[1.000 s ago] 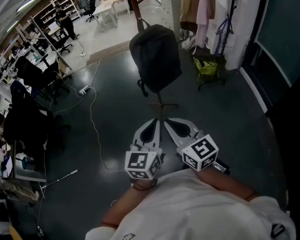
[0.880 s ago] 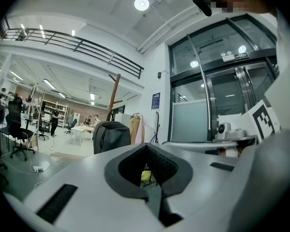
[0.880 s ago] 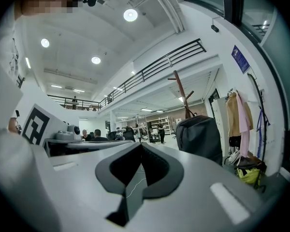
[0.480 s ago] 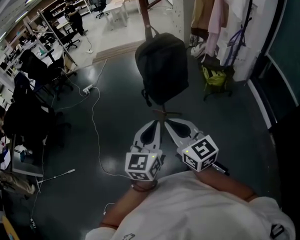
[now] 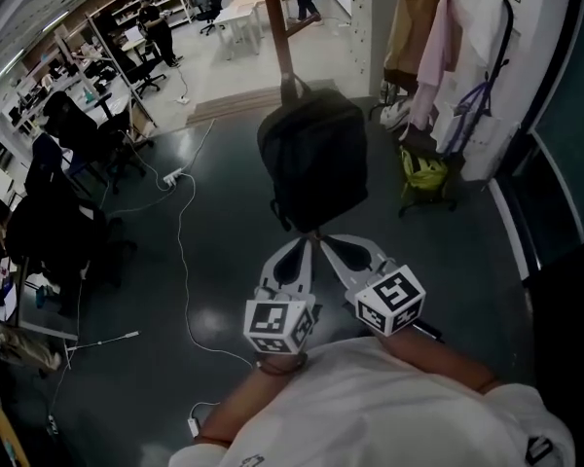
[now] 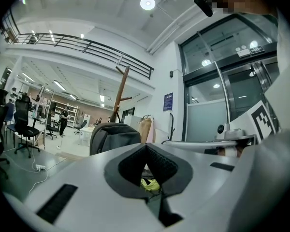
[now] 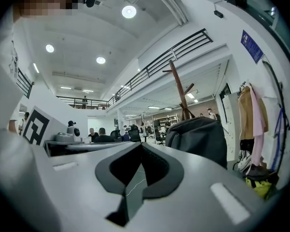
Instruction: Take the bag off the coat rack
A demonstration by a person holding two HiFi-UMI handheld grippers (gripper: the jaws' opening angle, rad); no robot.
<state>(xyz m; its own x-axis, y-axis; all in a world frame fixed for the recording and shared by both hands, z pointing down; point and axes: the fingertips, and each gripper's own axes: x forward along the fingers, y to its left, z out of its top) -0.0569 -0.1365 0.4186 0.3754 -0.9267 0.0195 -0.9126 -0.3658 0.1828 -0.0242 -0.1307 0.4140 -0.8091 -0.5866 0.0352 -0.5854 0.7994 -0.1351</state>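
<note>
A dark grey backpack [image 5: 311, 163] hangs by its top loop from a brown wooden coat rack [image 5: 275, 22]. Both grippers point level at it, side by side. My left gripper [image 5: 301, 244] and my right gripper [image 5: 324, 239] are shut and empty, tips just short of the bag's lower edge. In the left gripper view the backpack [image 6: 113, 134] sits left of the closed left gripper [image 6: 145, 146], with the coat rack [image 6: 120, 93] rising above it. In the right gripper view the backpack [image 7: 198, 139] is right of the closed right gripper [image 7: 141, 144], under the coat rack [image 7: 180, 93].
Coats hang on a second rack [image 5: 438, 37] at the right, with a yellow-green bag [image 5: 423, 173] on a low stand below. A white cable [image 5: 180, 251] and power strip [image 5: 165, 175] lie on the dark floor. Office chairs [image 5: 78, 154] stand at the left. A glass wall [image 5: 565, 144] runs along the right.
The person and both grippers have come closer to the coat rack, so the backpack now hangs just ahead of the tips. Both grippers stay shut.
</note>
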